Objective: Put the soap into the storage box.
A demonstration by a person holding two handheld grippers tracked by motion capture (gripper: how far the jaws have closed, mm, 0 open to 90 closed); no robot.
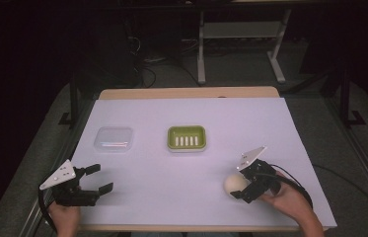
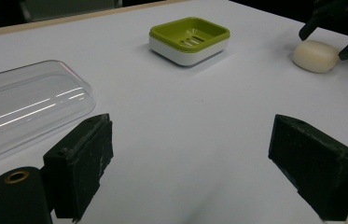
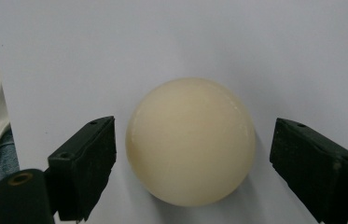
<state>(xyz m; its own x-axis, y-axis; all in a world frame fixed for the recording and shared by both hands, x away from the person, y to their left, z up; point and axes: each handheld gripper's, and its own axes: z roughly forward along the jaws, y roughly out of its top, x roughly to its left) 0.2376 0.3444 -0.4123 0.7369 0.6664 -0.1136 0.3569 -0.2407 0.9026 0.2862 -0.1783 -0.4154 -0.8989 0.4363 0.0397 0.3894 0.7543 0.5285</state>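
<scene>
Lower right of the high view, the right gripper (image 1: 240,189) sits low over the worktop (image 1: 186,173), its jaws spread wide either side of the cream soap bar (image 1: 234,183) without touching it; the person's right hand (image 1: 287,200) angles in from the bottom edge. At lower left the left gripper (image 1: 100,178) hovers wide open, holding nothing. Beyond it lies a clear plastic lid (image 1: 114,138); a green soap dish (image 1: 187,138) sits mid-frame. No writing is readable.
</scene>
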